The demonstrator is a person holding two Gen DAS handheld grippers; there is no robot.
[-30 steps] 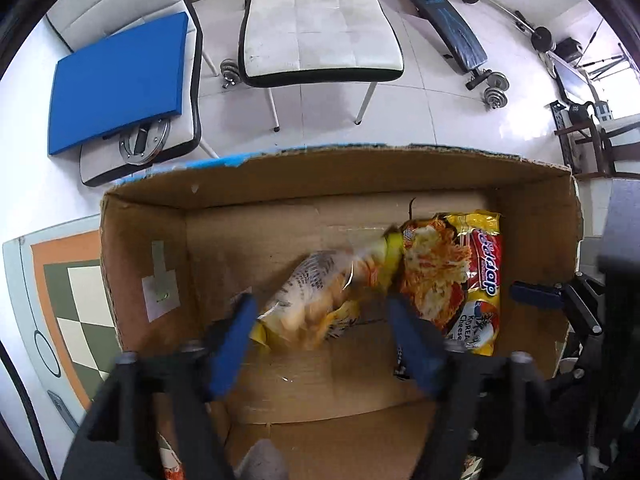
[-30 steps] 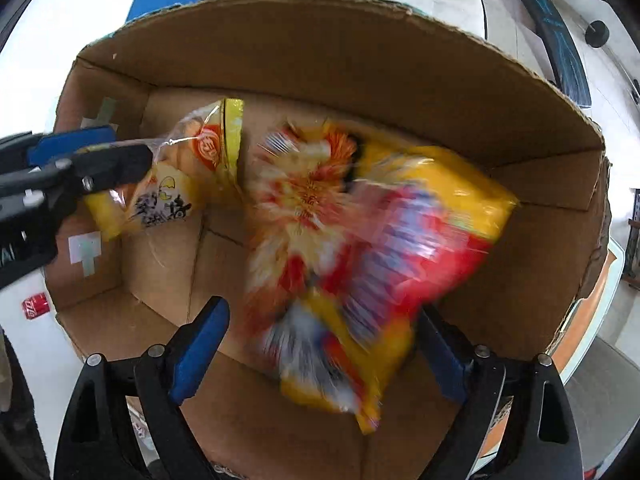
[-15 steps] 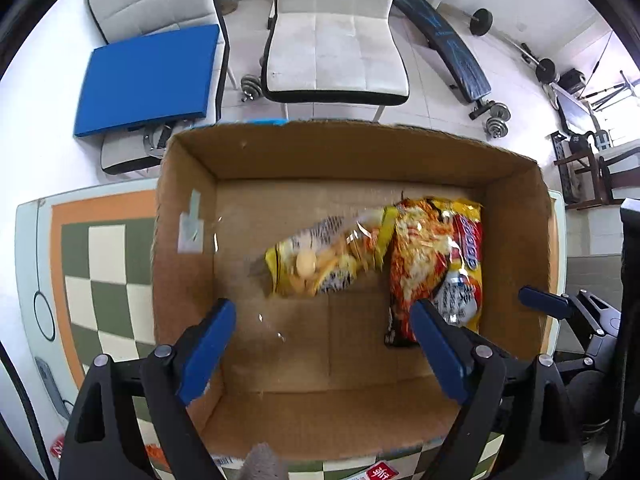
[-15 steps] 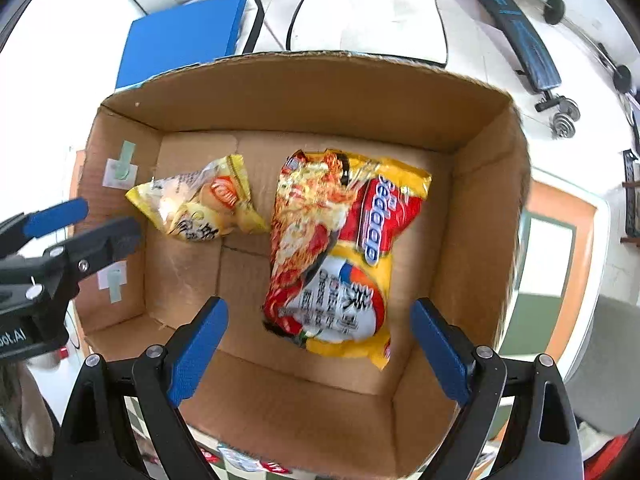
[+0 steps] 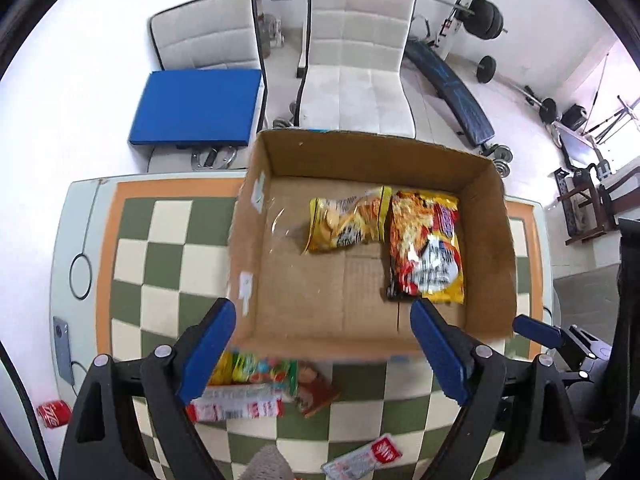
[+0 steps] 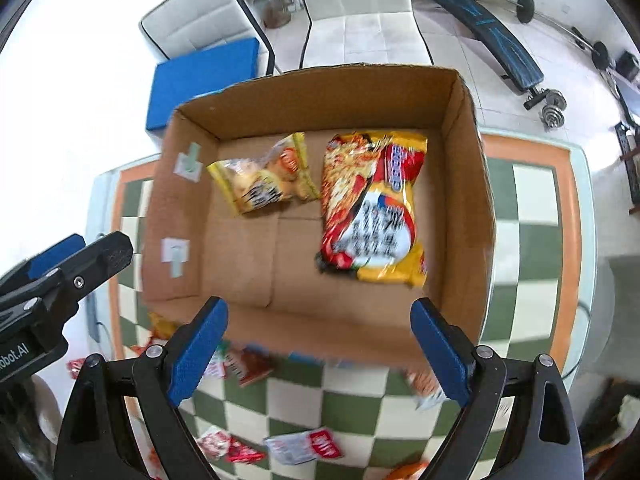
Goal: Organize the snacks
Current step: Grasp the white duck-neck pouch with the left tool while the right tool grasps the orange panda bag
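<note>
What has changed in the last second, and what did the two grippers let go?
Both grippers let go and pulled up and back out of the cardboard box. The left gripper released the small yellow snack bag; the right gripper released the large noodle packet. Both packets now lie side by side on the box floor. The box stayed put.

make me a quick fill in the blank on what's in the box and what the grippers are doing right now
1. The cardboard box holds ____ snack packs.
2. The small yellow chip bag lies to the ____ of the noodle packet in the right wrist view.
3. The left gripper and right gripper are both ____ and hold nothing.
4. More snacks lie on the ____ tablecloth.

Missing words: two; left; open; checkered
</note>
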